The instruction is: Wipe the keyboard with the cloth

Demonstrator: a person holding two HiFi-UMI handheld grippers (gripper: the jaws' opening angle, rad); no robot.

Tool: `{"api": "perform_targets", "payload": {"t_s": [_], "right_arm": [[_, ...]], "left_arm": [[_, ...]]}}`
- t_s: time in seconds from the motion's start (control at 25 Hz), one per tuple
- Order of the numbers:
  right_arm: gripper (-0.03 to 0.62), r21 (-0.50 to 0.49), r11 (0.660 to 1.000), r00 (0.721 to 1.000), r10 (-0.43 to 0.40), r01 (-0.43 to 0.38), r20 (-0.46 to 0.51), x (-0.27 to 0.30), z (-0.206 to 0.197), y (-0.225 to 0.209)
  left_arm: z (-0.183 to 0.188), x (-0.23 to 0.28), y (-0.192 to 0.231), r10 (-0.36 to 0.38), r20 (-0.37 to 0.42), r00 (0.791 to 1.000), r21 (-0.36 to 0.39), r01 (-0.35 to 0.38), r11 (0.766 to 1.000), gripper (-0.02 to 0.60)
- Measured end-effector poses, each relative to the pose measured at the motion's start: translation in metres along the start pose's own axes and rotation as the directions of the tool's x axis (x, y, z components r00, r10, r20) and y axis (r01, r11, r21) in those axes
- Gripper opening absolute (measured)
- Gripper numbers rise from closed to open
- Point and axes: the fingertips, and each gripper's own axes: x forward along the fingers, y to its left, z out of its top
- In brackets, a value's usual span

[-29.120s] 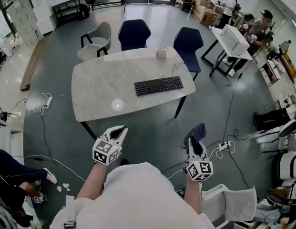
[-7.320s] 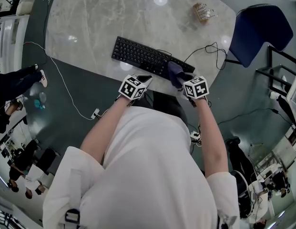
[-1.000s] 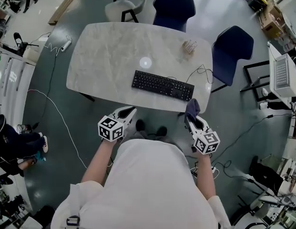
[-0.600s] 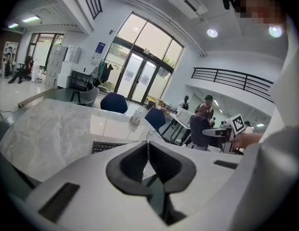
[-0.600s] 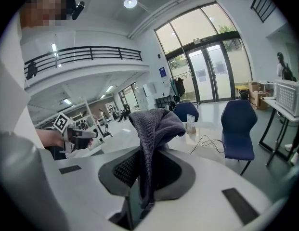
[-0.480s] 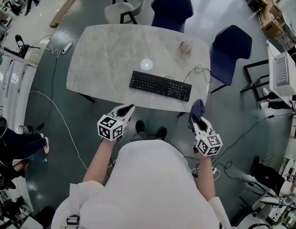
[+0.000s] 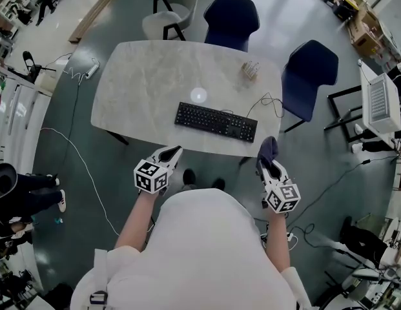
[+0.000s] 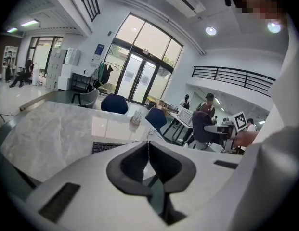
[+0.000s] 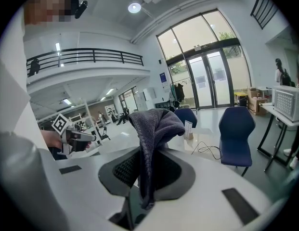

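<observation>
At the centre of the head view, the keyboard [image 7: 215, 122] lies flat near the lower edge of the table [image 7: 142, 76], clear of both tools. The person stands back from that edge.

1. Right gripper [image 7: 268, 163]: jaws clamped on the cloth [image 9: 151, 129], which stands up between them and flops over at the top. It hangs below and to the right of the keyboard, off the table.
2. Left gripper [image 7: 172, 152]: jaws pressed together along a thin seam, nothing between them.

Task status: no wiping contact at present. Whether any pass is complete cannot be read from the keys. As judged, the cloth must be brought onto the keyboard for any stroke.

Materials:
- Cloth: dark grey-blue towelling, soft, looped pile, limp folds.
- Keyboard: black, thin, rectangular, rigid; its cable curls off toward the upper right.
- Table: pale marbled top, glossy, rounded corners, one lamp reflection.
</observation>
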Motion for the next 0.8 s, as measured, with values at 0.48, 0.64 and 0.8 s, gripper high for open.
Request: {"api": "perform_targets", "payload": {"t_s": [0.48, 0.64, 0.8], "right_arm": [[0.071, -0.043, 0.999, 1.0, 0.018, -0.017, 0.01, 0.0046, 0.004, -0.0007], [0.071, -0.034, 0.999, 1.0, 0.018, -0.018, 0.008, 0.0061, 0.0063, -0.0022], [0.071, -0.025, 1.0, 1.0, 0.015, -0.015, 0.009, 0.0065, 0.0061, -0.005]], "left_arm": [[0.005, 0.0072, -0.0025, 0.002, 0.011, 1.0, 0.011, -0.002, 1.0, 0.011], [0.0072, 0.0075, -0.0034, 0.0, 0.009, 1.0, 0.01, 0.0, 1.0, 0.011], [0.0073, 0.0091, -0.0043, 0.0, 0.009, 1.0, 0.007, 0.0, 1.0, 0.011]]}}
